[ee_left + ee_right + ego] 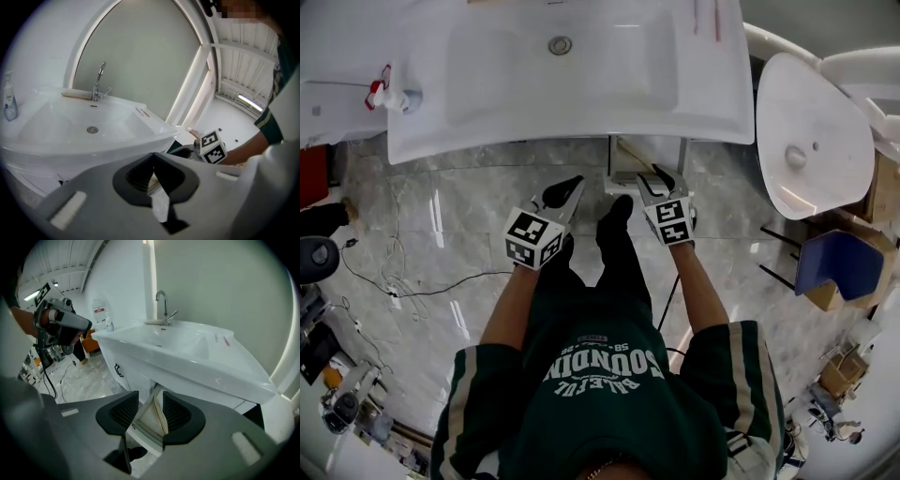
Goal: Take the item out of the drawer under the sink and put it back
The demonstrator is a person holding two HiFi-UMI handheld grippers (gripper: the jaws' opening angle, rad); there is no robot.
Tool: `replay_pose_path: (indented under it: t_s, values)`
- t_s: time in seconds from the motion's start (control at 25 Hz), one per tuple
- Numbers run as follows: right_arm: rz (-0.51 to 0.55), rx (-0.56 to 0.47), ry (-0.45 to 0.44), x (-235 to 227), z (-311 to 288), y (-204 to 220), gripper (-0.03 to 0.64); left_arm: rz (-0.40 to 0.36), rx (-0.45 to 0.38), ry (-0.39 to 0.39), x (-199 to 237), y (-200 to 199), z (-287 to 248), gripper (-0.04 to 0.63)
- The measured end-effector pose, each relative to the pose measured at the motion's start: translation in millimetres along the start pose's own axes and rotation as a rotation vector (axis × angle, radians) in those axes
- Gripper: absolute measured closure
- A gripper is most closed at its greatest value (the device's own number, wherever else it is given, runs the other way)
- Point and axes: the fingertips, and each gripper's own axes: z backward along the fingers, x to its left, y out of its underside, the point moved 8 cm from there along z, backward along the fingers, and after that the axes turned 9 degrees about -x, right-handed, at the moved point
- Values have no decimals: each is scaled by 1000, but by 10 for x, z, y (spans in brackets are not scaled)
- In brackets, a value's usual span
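Under the white sink (581, 141) a drawer (145, 432) stands pulled out. In it a flat cream pouch (157, 420) rests on edge, seen in the head view as a beige strip (630, 150). My right gripper (150, 401) hangs just above the drawer (647, 159) with its jaws apart. The pouch shows through the gap, and the pads do not press on it. My left gripper (565, 190) is to the left of the drawer, in front of the sink's edge. Its fingertips (153, 159) meet with nothing between them.
A white toilet (811, 131) stands to the right of the sink, with a blue seat (839, 262) nearer me. Cables (394, 281) trail over the marble floor at left. A soap bottle (8, 101) and a faucet (164, 305) are on the sink.
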Motion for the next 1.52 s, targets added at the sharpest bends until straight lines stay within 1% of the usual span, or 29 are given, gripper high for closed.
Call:
replay_pose_path:
  t_s: [0.24,0.4,0.52,0.72,0.88,1.08,1.32,1.4,1.52]
  values:
    - [57,134,-91,-98,-505,441,477,28,12,-54,62,200,-19,545]
    - [140,222,-141,-149,-833,634,469,55,16,-95,117,384,37,545]
    - [208,286,-165,-239,-1080,756,469,82,11,-130,157,525,87,545]
    - [251,381,-206,-275,-1434,977,469,133,26,-197,223,771,241,545]
    - [284,440,-201,-309,-1630,1155,469,161,27,-242,294,905,354,545]
    - [319,462,-175,-368,-1757,1282,472,186,25,-279,332,997,473,545]
    - [319,528,-164,-396,-1838,1357,478,195,37,-286,319,1064,533,545]
    - [313,537,-170,-408,-1842,1371,539,193,34,-283,336,1052,520,545]
    - [317,532,-165,-417,-1833,1340,567,188,33,-276,361,1023,503,545]
